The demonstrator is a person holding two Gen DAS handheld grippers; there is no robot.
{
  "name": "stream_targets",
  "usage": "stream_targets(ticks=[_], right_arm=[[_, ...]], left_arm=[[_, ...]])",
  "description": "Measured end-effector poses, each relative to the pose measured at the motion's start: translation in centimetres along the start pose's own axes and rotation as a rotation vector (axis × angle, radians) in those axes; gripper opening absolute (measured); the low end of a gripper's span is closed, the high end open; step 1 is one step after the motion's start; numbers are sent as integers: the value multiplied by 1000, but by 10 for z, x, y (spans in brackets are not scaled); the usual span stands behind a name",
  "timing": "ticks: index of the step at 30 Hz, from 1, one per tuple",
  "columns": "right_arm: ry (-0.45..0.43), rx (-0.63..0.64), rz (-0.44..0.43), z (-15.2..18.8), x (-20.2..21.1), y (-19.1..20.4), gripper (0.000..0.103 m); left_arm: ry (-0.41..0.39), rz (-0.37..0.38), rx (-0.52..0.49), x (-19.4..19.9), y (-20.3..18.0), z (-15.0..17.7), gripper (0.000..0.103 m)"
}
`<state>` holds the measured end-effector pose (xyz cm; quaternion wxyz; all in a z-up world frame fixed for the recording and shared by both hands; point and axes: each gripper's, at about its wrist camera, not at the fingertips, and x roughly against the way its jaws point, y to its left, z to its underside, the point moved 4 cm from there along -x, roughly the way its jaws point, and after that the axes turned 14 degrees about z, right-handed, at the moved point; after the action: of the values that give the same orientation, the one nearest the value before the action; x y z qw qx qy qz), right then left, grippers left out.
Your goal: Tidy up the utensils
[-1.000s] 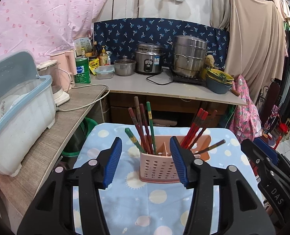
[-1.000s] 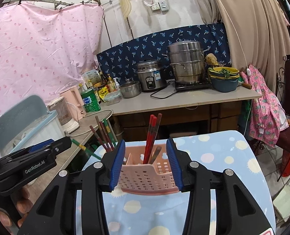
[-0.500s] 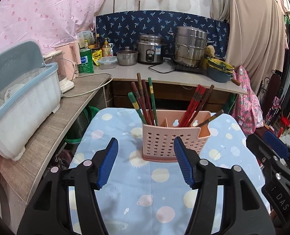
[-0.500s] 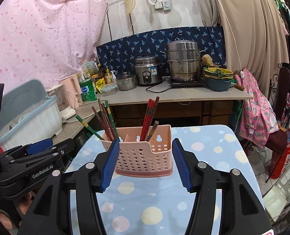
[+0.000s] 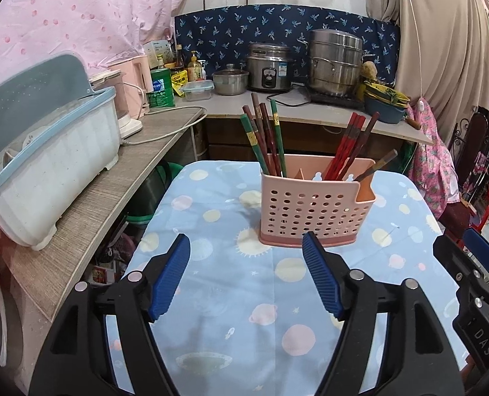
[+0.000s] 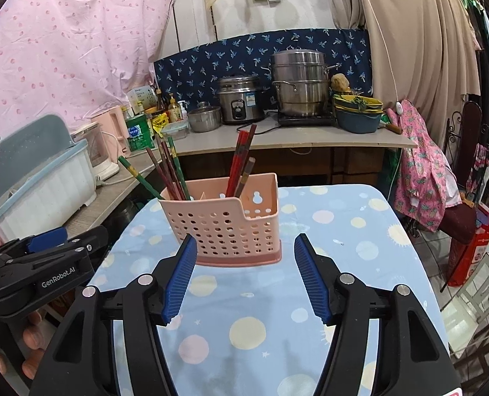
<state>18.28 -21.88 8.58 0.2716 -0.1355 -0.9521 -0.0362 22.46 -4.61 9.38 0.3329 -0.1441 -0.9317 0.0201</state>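
Note:
A pink perforated utensil holder stands upright on the blue planet-print cloth; it also shows in the right wrist view. Green and dark red chopsticks lean in its left compartment, red and brown ones in its right. My left gripper is open and empty, a little in front of the holder. My right gripper is open and empty, its fingertips on either side of the holder's base, apart from it.
A white and blue dish rack sits on the wooden counter to the left. Behind the table a worktop holds a rice cooker, steel pots and bowls. Clothes hang at the right.
Both grippers have pulled back from the holder, which now stands free on the cloth. Both stay open.

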Motion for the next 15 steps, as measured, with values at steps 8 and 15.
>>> stream_targets(ticks=[8,15], right_arm=[[23,19,23,15,-3,-2,62],[26,31,29,22,-2,-4,76]], left_arm=[[13,-34,-25,-1,-4,12,78],[25,-48,-41,-4,-7,20,86]])
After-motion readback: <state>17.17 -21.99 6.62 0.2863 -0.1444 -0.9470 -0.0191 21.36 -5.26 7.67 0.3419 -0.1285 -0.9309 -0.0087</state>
